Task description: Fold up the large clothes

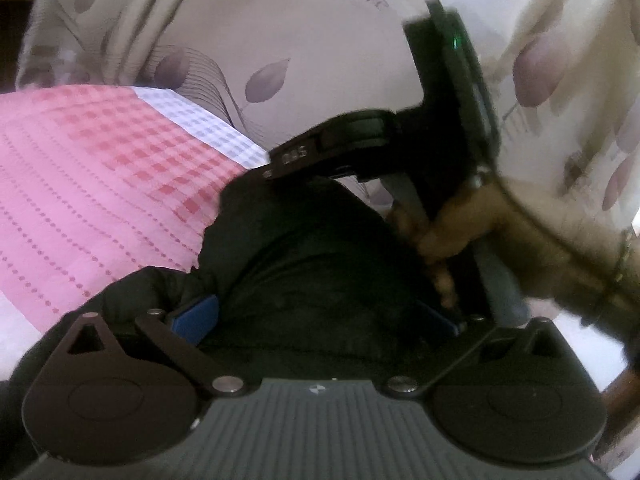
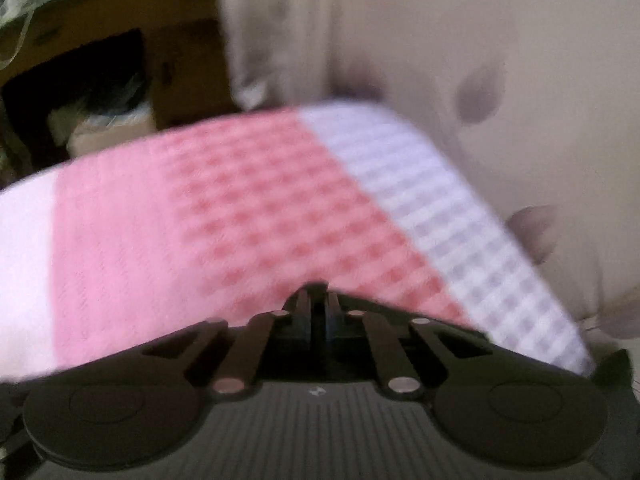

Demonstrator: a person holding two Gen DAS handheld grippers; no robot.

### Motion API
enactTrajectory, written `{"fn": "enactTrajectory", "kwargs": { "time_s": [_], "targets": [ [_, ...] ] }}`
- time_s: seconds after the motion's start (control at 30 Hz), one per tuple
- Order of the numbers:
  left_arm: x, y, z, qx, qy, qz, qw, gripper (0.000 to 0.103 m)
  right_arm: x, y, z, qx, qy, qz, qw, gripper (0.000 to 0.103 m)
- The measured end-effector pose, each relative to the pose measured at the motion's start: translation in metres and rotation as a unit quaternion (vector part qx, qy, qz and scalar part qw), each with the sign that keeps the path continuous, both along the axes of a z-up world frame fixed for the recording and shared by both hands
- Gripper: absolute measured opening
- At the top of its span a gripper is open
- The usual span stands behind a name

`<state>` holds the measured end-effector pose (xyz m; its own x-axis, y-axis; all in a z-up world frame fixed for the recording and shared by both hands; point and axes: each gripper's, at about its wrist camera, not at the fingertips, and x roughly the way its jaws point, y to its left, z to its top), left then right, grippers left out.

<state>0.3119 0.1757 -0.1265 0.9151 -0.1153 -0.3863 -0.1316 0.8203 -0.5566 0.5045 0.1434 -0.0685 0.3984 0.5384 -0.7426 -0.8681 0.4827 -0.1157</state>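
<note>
A black garment (image 1: pixel 312 264) lies bunched on a pink checked bedspread (image 1: pixel 88 184). My left gripper (image 1: pixel 316 320) is wide open, its blue pads (image 1: pixel 196 316) spread around the bunched black cloth. The right gripper's body (image 1: pixel 336 148) shows beyond the garment, held by a hand (image 1: pixel 460 232). In the right wrist view my right gripper (image 2: pixel 319 300) is shut, its fingers pressed together over the bedspread (image 2: pixel 200 220), with no black cloth visible between them. That view is blurred.
A cream curtain with mauve leaf print (image 1: pixel 280 40) hangs behind the bed and shows in the right wrist view (image 2: pixel 480 80). A brown cardboard box (image 2: pixel 120 52) stands beyond the bed's far left edge.
</note>
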Motion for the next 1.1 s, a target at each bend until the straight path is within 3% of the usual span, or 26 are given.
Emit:
{"fn": "enactTrajectory", "kwargs": {
  "time_s": [0.2, 0.3, 0.37, 0.4, 0.47, 0.5, 0.53, 0.6, 0.67, 0.73, 0.8, 0.87, 0.97, 1.03, 1.1],
  "targets": [
    [-0.001, -0.004, 0.002, 0.018, 0.002, 0.006, 0.9998, 0.103, 0.023, -0.020, -0.036, 0.049, 0.004, -0.065, 0.997, 0.000],
    [0.000, -0.005, 0.002, 0.022, 0.005, 0.006, 0.9997, 0.103, 0.032, -0.031, -0.041, 0.090, 0.028, -0.076, 0.993, 0.000],
    [0.002, -0.006, 0.001, 0.028, 0.012, 0.006, 0.9995, 0.103, 0.043, -0.037, -0.035, 0.112, 0.072, -0.088, 0.987, 0.002],
    [0.002, -0.006, 0.000, 0.029, 0.013, 0.006, 0.9995, 0.103, 0.050, -0.046, -0.028, 0.141, 0.107, -0.105, 0.979, 0.004],
    [0.002, -0.005, 0.000, 0.027, 0.012, 0.005, 0.9995, 0.103, 0.053, -0.079, -0.004, 0.241, 0.168, -0.118, 0.949, 0.006],
    [0.003, -0.005, -0.001, 0.028, 0.012, 0.006, 0.9995, 0.103, 0.048, -0.102, 0.012, 0.278, 0.170, -0.121, 0.938, 0.006],
    [0.002, -0.005, -0.001, 0.028, 0.012, 0.005, 0.9995, 0.103, 0.039, -0.121, 0.025, 0.293, 0.163, -0.122, 0.934, 0.007],
    [0.002, -0.004, -0.001, 0.026, 0.011, 0.005, 0.9996, 0.103, 0.011, -0.161, 0.046, 0.272, 0.124, -0.115, 0.947, 0.007],
    [0.003, -0.005, 0.000, 0.030, 0.012, 0.004, 0.9995, 0.103, -0.025, -0.197, 0.050, 0.191, 0.055, -0.121, 0.972, 0.007],
    [0.004, -0.006, 0.000, 0.033, 0.014, 0.006, 0.9994, 0.103, -0.053, -0.229, 0.037, 0.111, -0.011, -0.142, 0.984, 0.007],
    [0.004, -0.007, 0.000, 0.034, 0.016, 0.007, 0.9993, 0.103, -0.069, -0.271, 0.015, 0.061, -0.034, -0.175, 0.982, 0.006],
    [0.005, -0.008, 0.000, 0.039, 0.018, 0.007, 0.9991, 0.103, -0.077, -0.313, -0.003, 0.051, -0.052, -0.212, 0.974, 0.006],
    [0.007, -0.011, 0.001, 0.052, 0.025, 0.006, 0.9983, 0.103, -0.077, -0.362, -0.016, 0.111, -0.027, -0.270, 0.956, 0.004],
    [0.009, -0.012, 0.001, 0.058, 0.029, 0.006, 0.9979, 0.103, -0.075, -0.372, -0.031, 0.139, -0.003, -0.280, 0.950, 0.003],
    [0.010, -0.013, 0.001, 0.065, 0.033, 0.006, 0.9973, 0.103, -0.077, -0.375, -0.047, 0.160, -0.007, -0.285, 0.945, 0.003]
  ]
}}
